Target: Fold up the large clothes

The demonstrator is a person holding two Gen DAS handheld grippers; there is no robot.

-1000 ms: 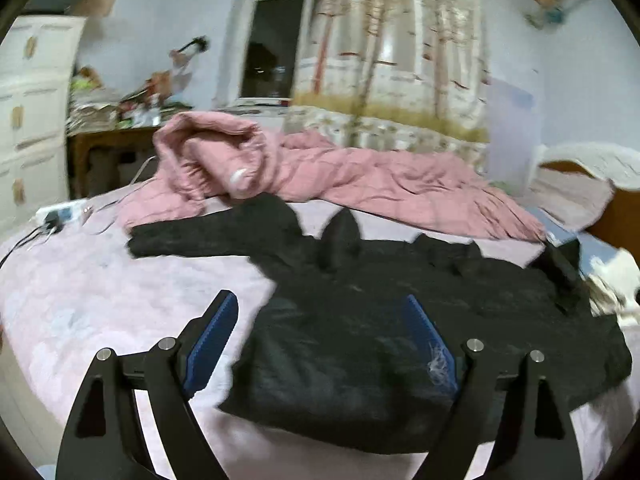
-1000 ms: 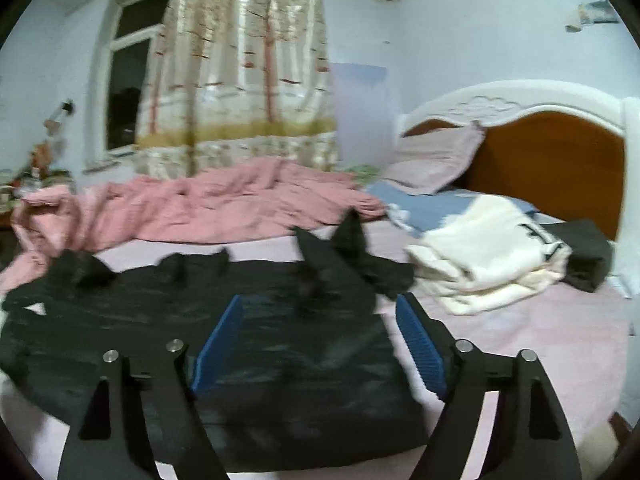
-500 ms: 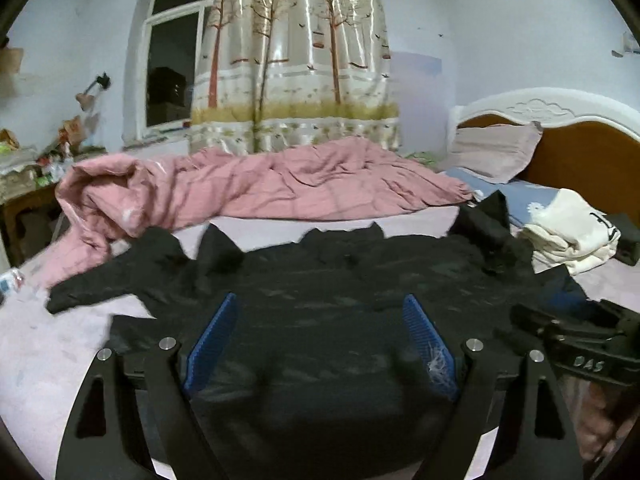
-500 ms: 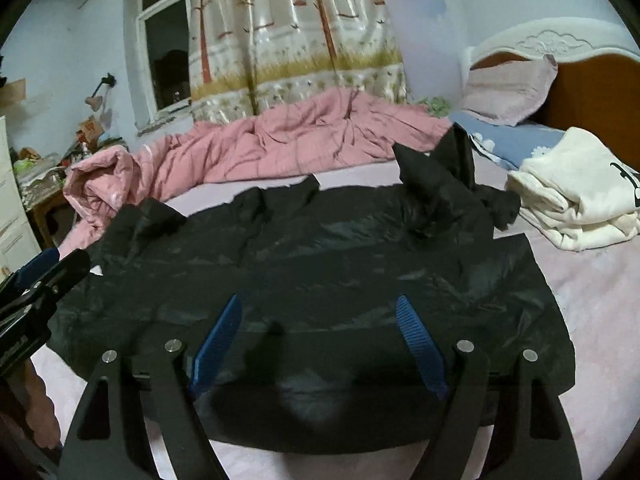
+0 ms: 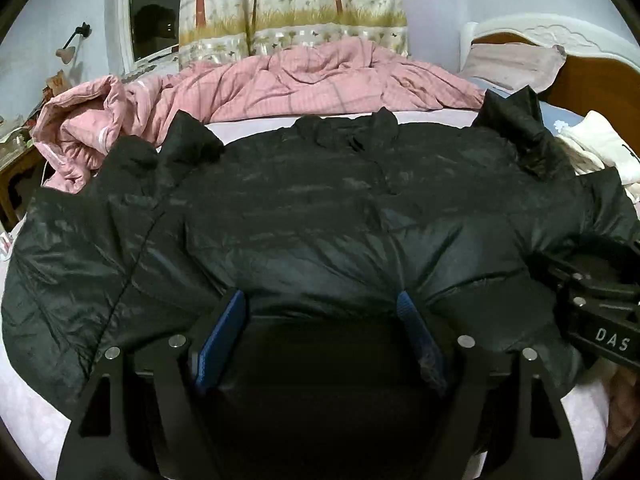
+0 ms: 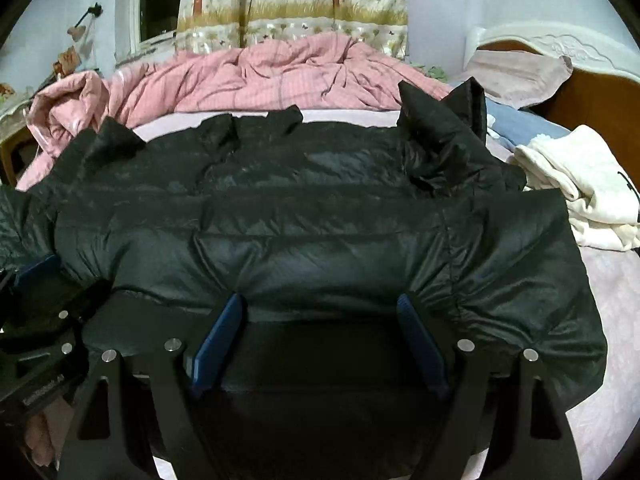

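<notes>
The left tool sits low at the near edge of the big black jacket. Its two blue pads are apart and have just been closing a little, with the puffy hem between them. The right tool is also at the near hem, wide apart. The jacket lies flat across the bed. Farther back are a pink blanket and a curtain.

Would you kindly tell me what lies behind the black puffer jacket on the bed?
Behind the black puffer jacket lies a crumpled pink quilt; the jacket hides the pale bedsheet beneath it.
</notes>
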